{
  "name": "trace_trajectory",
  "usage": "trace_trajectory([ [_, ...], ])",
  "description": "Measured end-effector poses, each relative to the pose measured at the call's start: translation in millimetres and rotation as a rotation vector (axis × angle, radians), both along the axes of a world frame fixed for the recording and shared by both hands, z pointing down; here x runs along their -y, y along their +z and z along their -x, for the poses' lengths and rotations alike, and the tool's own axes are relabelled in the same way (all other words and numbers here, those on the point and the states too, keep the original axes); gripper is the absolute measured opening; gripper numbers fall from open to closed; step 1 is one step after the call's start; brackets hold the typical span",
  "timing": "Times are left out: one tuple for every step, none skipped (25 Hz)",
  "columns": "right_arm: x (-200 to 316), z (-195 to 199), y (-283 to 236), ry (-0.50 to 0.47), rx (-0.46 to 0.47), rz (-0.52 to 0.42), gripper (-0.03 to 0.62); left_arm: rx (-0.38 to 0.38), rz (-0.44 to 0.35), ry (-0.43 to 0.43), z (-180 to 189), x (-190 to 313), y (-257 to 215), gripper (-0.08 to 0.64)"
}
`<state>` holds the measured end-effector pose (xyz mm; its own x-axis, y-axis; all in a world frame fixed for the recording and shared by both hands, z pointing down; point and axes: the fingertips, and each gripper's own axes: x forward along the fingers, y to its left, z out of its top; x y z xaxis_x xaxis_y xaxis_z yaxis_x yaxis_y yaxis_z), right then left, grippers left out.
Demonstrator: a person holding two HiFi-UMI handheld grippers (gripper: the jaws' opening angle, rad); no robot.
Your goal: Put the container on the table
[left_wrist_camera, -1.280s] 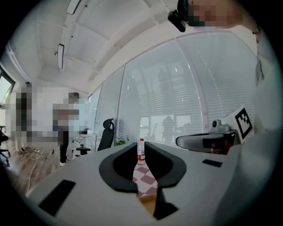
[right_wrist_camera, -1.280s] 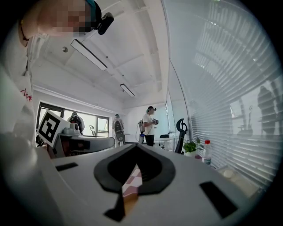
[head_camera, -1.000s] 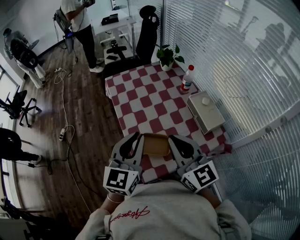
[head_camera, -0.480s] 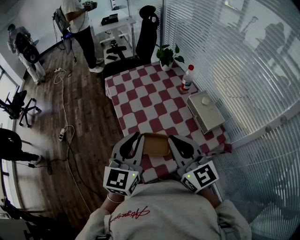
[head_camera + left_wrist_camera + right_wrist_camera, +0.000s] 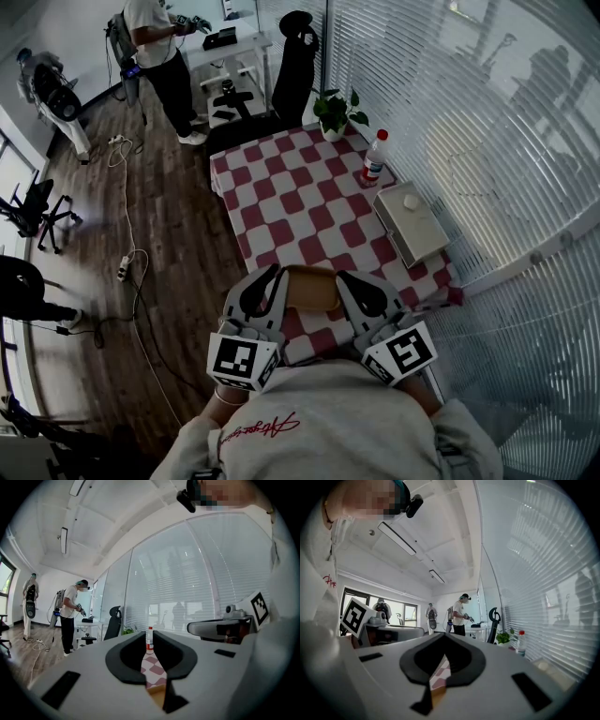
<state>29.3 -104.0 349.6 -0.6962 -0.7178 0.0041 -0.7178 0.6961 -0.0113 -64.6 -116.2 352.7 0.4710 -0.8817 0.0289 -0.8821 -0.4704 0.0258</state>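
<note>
An office floor — open-plan, shared
Glass partition walls with blinds (image 5: pixel 450 122), swivel chairs (image 5: pixel 293 66), a white desk (image 5: pixel 232 47) — cables (image 5: pixel 137 281) trailing across the wood flooring (image 5: pixel 183 197).

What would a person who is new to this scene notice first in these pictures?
The red-and-white checked table fills the middle of the head view, with a potted plant, a red-capped bottle and a white box along its far and right edges. At its near edge the left hand-held gripper and the right hand-held gripper, both shut, flank a tan container.
</note>
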Motion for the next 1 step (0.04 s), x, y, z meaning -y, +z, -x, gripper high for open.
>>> trace_trajectory([
  [0.2,0.5,-0.2,0.001,0.002,0.003,0.009,0.001,-0.001,0.0,0.6,0.2,-0.3,0.057],
])
